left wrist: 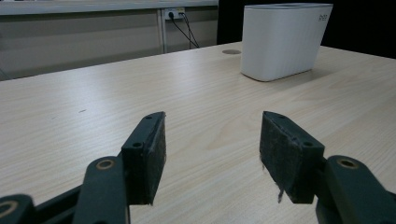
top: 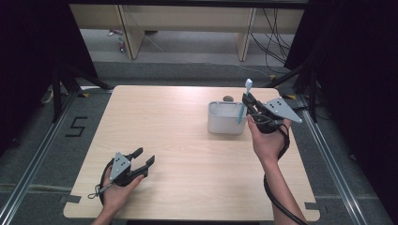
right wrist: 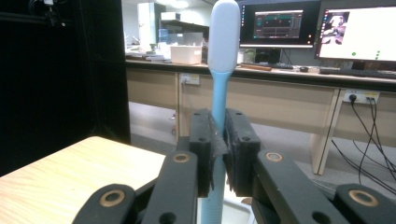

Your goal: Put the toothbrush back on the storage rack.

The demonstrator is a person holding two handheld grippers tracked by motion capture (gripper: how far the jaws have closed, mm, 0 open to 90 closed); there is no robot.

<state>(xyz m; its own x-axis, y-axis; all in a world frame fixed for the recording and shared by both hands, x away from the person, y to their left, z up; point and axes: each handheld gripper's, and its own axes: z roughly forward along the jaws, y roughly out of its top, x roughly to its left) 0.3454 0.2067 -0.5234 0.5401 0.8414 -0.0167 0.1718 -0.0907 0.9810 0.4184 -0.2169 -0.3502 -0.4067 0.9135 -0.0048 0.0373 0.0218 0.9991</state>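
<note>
The right claw (right wrist: 218,154) is clamped on the light blue handle of a toothbrush (right wrist: 223,42), held upright with its lower end over the white holder (top: 226,118) at the surface's (top: 187,154) far right. The left claw (top: 143,157) rests near the front left corner, jaws wide apart and empty.

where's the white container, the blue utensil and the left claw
white container (top: 226,124), high view, on its front wall
blue utensil (right wrist: 218,100), right gripper view, on the blue handle just above the jaws
left claw (top: 143,157), high view, midway between its open fingertips
</note>
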